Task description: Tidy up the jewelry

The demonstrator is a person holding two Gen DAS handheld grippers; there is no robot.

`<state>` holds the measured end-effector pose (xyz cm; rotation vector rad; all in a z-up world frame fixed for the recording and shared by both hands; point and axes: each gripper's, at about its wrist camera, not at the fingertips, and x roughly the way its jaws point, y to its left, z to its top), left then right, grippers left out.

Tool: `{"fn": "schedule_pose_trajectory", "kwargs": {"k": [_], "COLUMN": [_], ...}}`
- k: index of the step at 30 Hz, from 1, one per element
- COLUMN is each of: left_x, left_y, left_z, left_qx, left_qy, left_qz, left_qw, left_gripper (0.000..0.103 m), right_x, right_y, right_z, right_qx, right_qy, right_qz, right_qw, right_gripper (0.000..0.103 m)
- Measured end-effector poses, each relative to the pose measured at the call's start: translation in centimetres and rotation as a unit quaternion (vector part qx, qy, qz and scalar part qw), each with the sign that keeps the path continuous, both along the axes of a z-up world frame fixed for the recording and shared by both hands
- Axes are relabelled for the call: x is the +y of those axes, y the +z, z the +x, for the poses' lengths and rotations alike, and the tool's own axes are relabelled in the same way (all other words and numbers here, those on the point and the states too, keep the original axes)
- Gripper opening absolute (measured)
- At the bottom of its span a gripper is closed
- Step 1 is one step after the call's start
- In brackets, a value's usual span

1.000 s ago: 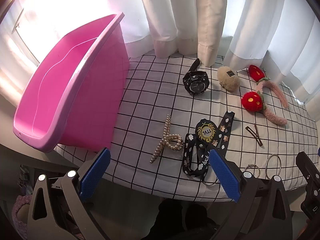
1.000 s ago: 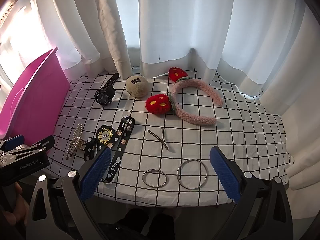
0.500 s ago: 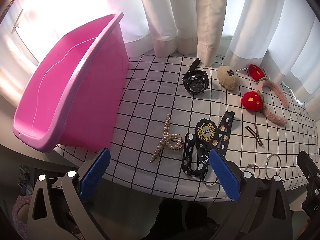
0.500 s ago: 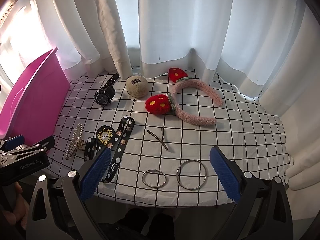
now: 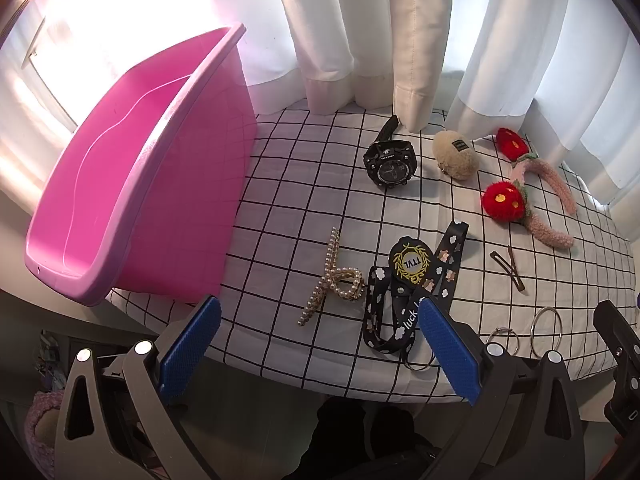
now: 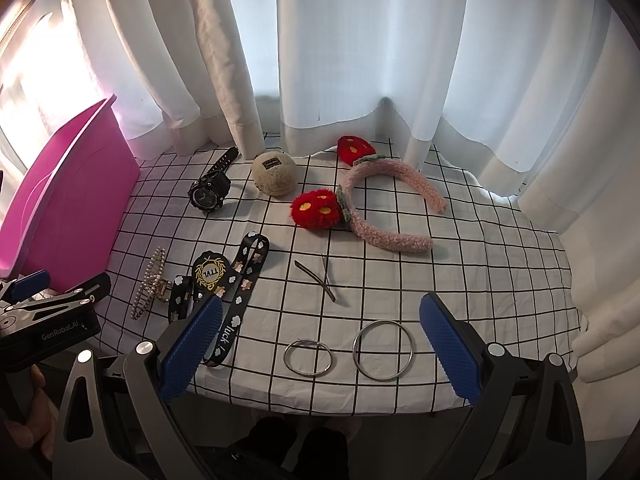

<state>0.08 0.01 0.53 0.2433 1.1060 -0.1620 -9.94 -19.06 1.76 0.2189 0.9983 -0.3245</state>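
Note:
On the checked cloth lie a pearl hair claw (image 5: 332, 280) (image 6: 150, 282), a black patterned lanyard with a round badge (image 5: 408, 280) (image 6: 224, 280), a black watch (image 5: 391, 164) (image 6: 209, 193), a beige plush pouch (image 5: 456, 154) (image 6: 274, 172), a pink headband with red strawberries (image 5: 532, 196) (image 6: 372, 208), crossed brown hair clips (image 5: 508, 266) (image 6: 320, 276) and two metal bangles (image 6: 307, 358) (image 6: 383, 350). A pink tub (image 5: 120, 184) (image 6: 60, 208) stands at the left. My left gripper (image 5: 320, 344) is open, hovering before the claw and lanyard. My right gripper (image 6: 316, 348) is open around the bangles' near edge.
White curtains (image 6: 340, 60) hang close behind the table. The cloth's front edge (image 5: 320, 376) drops off just beyond my fingers. The left gripper's body (image 6: 48, 320) and a hand (image 6: 36, 408) show at the right view's lower left. Bare cloth lies at the right (image 6: 500, 264).
Both grippers have barely shifted, drifting slightly; nothing on the table has moved and both jaws stay as wide as before.

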Motion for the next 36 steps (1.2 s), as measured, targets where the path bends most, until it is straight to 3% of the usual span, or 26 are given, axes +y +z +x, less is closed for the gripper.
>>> {"fn": "schedule_pose_trajectory", "kwargs": {"k": [17,31,36], "left_x": [-1.0,-7.3,-8.9], "left_y": [-1.4,-5.7,-7.8], "left_z": [-0.5,-3.6,-4.1], "left_qx": [0.018,0.039,0.060], "left_qy": [-0.003,-0.077,-0.083], "left_qz": [-0.012,-0.006,-0.009], "left_qw": [0.9998,0.9962,0.9947], "left_gripper": [0.097,0.097,0.097], "right_x": [-1.9,-5.5,-6.4], "right_y": [-1.6,-7.7,-10.8], "right_z": [-0.8,-3.1,-3.2], "right_qx": [0.016,0.055,0.071], "right_qy": [-0.003,0.000,0.013], "right_qz": [0.009,0.010,-0.002], "right_qw": [1.000,0.998,0.997], "right_gripper": [0.094,0.094,0.094]}}
